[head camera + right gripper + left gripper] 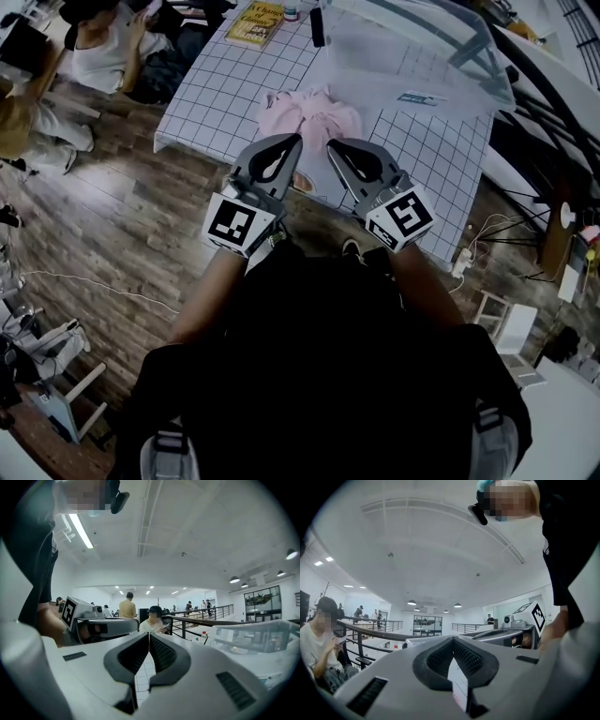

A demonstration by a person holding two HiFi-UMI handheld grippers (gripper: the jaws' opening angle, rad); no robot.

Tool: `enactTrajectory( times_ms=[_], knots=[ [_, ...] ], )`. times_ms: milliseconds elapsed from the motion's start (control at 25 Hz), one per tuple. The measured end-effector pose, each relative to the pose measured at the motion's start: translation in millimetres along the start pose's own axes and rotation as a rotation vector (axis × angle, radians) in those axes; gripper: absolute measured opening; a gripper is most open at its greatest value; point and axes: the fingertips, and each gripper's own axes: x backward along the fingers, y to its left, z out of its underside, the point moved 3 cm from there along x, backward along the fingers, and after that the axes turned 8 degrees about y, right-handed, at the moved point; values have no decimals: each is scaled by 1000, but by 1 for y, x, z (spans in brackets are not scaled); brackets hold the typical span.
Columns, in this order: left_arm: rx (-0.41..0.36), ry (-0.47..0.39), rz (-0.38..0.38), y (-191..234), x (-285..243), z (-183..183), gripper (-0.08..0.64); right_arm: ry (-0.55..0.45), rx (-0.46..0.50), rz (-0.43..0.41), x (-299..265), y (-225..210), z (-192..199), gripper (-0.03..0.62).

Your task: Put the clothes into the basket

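Left gripper [296,141] and right gripper [331,145], jaws closed on nothing, side by side just short of the pink garment [311,117] on the gridded table [216,103], clear basket [375,47] beyond; step judged: approach; next move calls for opening over the cloth.

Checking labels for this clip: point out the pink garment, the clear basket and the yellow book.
pink garment [309,117], head view, middle of the cloth
clear basket [366,89], head view, its near wall
yellow book [254,22], head view, centre of cover
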Motion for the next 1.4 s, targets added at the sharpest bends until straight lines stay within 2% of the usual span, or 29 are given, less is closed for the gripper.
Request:
enactTrajectory(
  times_ms=[240, 520, 1000, 1160, 1400],
  knots=[
    [-29, -7, 106, 37, -3, -1, 3, 25, 11, 115, -34, -8, -4, 18],
    [-29, -10, 172, 65, -10, 6, 3, 77, -4, 178, -60, -14, 8, 18],
    [-16, 22, 214, 90, -50, 28, 3, 137, -47, 238, -83, -51, 34, 18],
    [-19, 22, 227, 93, -68, 38, 3, 205, -56, 235, -92, -69, 57, 18],
    [-19, 20, 213, 106, -98, 65, 3, 361, -76, 245, -117, -102, 104, 20]
  ],
)
